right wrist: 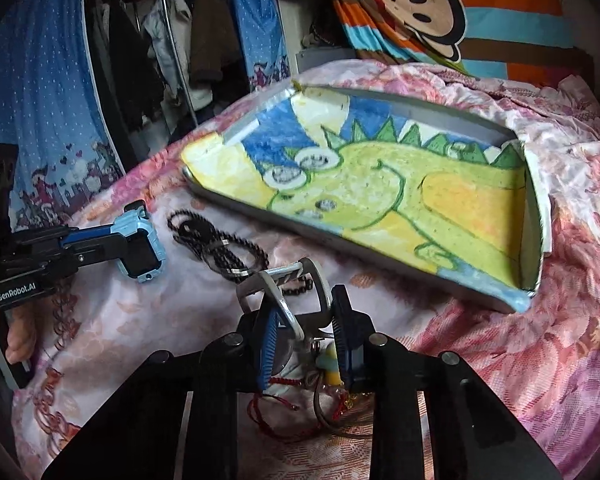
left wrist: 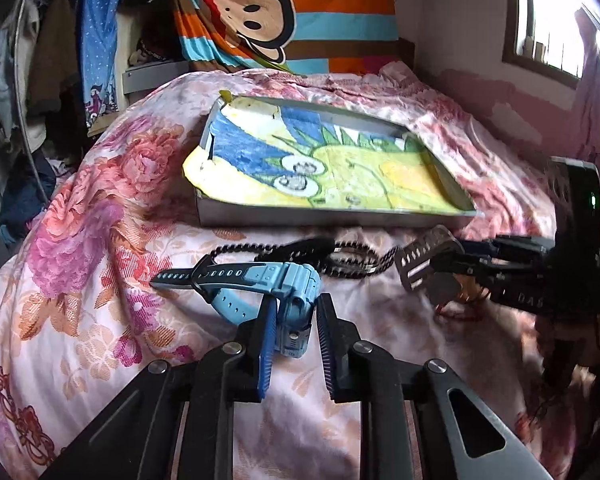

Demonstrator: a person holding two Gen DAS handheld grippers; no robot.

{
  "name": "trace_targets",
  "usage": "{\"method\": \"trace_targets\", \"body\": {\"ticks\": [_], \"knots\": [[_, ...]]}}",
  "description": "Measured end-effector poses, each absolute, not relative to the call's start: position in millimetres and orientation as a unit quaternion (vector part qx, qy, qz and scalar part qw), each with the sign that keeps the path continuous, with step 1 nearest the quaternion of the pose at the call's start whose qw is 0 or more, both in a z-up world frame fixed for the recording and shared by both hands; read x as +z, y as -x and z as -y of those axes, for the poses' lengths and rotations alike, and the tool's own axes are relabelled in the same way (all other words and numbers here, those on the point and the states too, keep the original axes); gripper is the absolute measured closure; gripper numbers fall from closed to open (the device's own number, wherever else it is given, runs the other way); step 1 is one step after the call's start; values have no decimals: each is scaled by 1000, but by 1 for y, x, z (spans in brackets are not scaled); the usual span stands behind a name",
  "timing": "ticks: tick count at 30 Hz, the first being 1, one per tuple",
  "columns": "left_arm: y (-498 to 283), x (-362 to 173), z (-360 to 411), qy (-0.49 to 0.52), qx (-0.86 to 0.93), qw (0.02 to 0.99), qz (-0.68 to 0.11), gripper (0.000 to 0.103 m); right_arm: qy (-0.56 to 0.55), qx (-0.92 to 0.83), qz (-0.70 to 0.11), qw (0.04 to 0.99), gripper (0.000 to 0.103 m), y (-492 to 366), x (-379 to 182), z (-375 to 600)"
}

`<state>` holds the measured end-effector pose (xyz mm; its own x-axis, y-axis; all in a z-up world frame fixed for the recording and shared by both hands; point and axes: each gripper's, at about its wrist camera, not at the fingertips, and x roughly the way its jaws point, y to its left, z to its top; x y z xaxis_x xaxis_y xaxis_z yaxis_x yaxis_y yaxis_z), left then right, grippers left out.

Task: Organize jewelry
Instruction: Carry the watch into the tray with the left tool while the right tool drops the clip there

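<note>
Watch [left wrist: 296, 292] between left tool [left wrist: 294, 320] fingers

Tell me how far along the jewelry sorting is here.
Nothing is in the tray yet. The left gripper grips the blue watch; the right gripper is around a metal-band watch. The black bead necklace and red-string charms lie on the bedspread.

Floral pink bedspread [left wrist: 100, 216] covering the bed, rumpled toward the far right. Striped blanket with a cartoon monkey face [left wrist: 260, 16] hanging at the far end, above the bed. Blue dotted curtain [left wrist: 96, 40] at far left, beside a rack of hanging clothes [right wrist: 172, 40]. Window [left wrist: 548, 20] with a dark frame in the far right wall. Pink-painted wall [left wrist: 480, 92] below the window.
</note>
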<state>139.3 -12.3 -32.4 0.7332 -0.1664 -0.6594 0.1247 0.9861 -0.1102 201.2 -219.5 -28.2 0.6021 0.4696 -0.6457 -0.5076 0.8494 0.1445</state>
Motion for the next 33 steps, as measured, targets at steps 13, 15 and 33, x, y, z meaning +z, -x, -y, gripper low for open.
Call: {"method": "trace_targets", "body": {"ticks": [13,15,33], "knots": [[-188,31,23,98,-126,955,-249,84,-94,174,-272,942,80,-214,8,270],[-204,27,30,83,-127,955,-256,84,-105,153,-273,944,80,-221,3,275],[-260,-27,52,72,-125,919,-366,84,-125,83,-321,935,76,-252,-31,294]]}}
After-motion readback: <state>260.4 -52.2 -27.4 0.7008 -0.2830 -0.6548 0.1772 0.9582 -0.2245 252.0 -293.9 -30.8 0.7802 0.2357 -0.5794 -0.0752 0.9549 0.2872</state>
